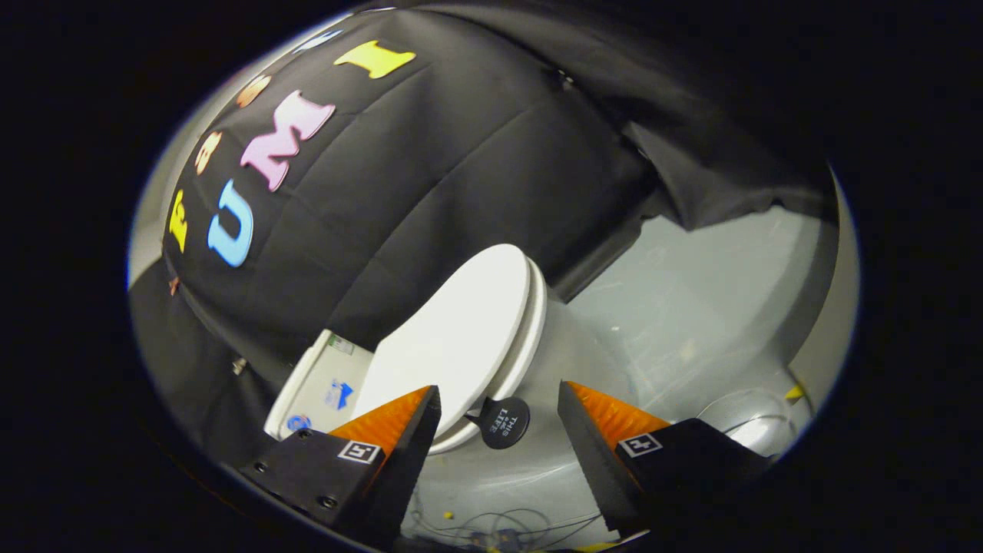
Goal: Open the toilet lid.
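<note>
A white toilet stands against the black cloth wall, with its white lid [453,334] lying down flat on the seat. A round black lift tab [503,422] sticks out from the lid's front rim. My gripper [499,411] is open, and the tab sits between its two fingertips without either touching it. The left finger [392,426] overlaps the lid's near rim, and the right finger [607,418] is out over the grey floor. The white cistern [322,384] shows behind the lid, next to the left finger.
Grey floor [691,307] spreads to the right of the toilet. Thin cables [499,530] lie on the floor below the fingers. A shiny metal object [756,426] sits beyond the right finger. Black cloth [430,177] hangs behind the toilet.
</note>
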The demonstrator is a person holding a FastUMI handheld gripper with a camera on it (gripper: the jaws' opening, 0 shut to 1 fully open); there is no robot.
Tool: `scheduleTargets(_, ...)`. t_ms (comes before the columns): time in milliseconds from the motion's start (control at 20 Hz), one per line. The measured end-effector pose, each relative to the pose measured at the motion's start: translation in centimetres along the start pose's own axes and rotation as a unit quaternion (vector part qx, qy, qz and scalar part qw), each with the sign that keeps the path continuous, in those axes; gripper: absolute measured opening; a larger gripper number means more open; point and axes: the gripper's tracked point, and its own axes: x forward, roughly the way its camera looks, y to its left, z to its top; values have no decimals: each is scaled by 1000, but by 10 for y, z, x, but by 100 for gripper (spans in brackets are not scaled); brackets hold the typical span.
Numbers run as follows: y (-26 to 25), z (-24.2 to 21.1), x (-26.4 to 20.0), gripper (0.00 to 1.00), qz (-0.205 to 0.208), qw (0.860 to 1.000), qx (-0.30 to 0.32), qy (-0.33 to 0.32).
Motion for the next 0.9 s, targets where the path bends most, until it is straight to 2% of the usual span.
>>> scheduleTargets(150, -5, -8, 5, 96, 15, 996, 84, 18)
scheduleTargets(250, -4, -14, 7, 84, 33, 991, 129, 26)
scheduleTargets(300, -2, -12, 7, 77, 41, 988, 144, 26)
scheduleTargets(450, 1, -19, 9, 77, 50, 988, 144, 36)
scheduleTargets(600, 6, -22, 15, 49, 65, 984, 162, 40)
scheduleTargets(650, 7, -24, 18, 50, 65, 982, 170, 40)
scheduleTargets(700, 4, -24, 19, 35, 67, 981, 176, 37)
scheduleTargets(900, 5, -21, 21, 35, 78, 974, 210, 33)
